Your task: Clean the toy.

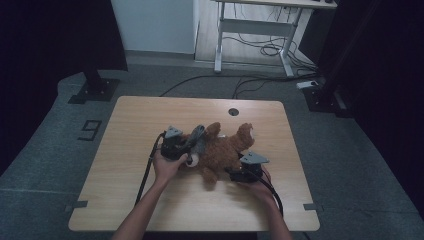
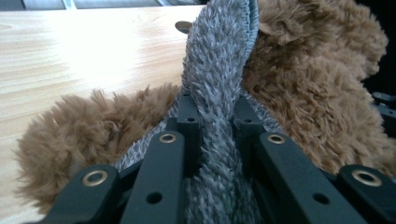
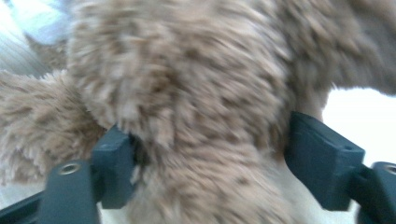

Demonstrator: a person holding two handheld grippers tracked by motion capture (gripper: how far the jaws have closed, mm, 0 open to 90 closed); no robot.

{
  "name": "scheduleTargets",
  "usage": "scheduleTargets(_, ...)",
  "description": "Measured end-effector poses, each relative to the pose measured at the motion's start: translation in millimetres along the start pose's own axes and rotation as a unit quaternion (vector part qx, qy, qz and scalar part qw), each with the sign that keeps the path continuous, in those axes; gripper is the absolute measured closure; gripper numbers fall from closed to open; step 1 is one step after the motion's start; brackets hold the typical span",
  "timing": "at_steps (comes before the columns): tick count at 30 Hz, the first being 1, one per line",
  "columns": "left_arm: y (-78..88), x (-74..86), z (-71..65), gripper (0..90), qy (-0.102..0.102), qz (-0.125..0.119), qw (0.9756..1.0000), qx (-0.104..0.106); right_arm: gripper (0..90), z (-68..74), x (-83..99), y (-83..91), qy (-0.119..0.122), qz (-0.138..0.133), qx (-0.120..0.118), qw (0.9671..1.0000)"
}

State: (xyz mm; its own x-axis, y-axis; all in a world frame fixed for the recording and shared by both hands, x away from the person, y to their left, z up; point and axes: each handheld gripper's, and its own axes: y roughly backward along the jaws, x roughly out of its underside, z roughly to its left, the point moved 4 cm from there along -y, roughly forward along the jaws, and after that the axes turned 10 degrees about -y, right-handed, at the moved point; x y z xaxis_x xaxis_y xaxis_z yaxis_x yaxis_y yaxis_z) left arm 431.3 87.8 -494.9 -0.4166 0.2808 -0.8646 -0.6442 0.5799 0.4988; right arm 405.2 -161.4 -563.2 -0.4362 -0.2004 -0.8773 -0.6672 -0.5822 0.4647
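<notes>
A brown plush teddy bear (image 1: 222, 150) lies on its back in the middle of the wooden table (image 1: 125, 170). A grey fuzzy strip of cloth (image 1: 197, 136) lies over its left side. My left gripper (image 1: 191, 148) is shut on that strip; in the left gripper view the grey strip (image 2: 219, 60) runs up between the pinched jaws of my left gripper (image 2: 215, 109), with the bear's fur (image 2: 322, 84) behind. My right gripper (image 1: 233, 173) is at the bear's lower right. In the right gripper view, the jaws of my right gripper (image 3: 203, 140) stand wide on either side of a blurred furry limb (image 3: 187, 93).
A round cable hole (image 1: 233, 111) is set in the table's far edge. Beyond the table stand a white desk frame (image 1: 250, 27), floor cables (image 1: 260, 50) and black stand bases (image 1: 95, 90). Bare tabletop lies left and in front of the bear.
</notes>
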Motion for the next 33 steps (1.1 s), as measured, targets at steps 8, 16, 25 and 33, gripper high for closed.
scheduleTargets(8, 12.5, 13.4, -14.8, 77.4, -0.020, -0.022, 0.9995, -0.008, 15.0, -4.1, 4.5, 20.7, -0.044, 0.008, 0.002, 0.9990)
scheduleTargets(16, 25.8, 26.7, -22.8, 77.3, -0.003, -0.048, 0.9987, 0.013, 11.3, -1.1, -21.4, 40.4, -0.119, -0.035, -0.026, 0.9920)
scheduleTargets(25, 30.4, 31.1, -23.2, 77.3, 0.007, -0.055, 0.9981, 0.025, 9.6, -6.5, -30.8, 28.2, -0.186, -0.064, -0.020, 0.9803)
scheduleTargets(33, 33.6, 33.6, -24.6, 77.0, 0.015, -0.063, 0.9975, 0.030, 31.9, -20.7, -51.0, 32.0, -0.214, -0.095, -0.019, 0.9720)
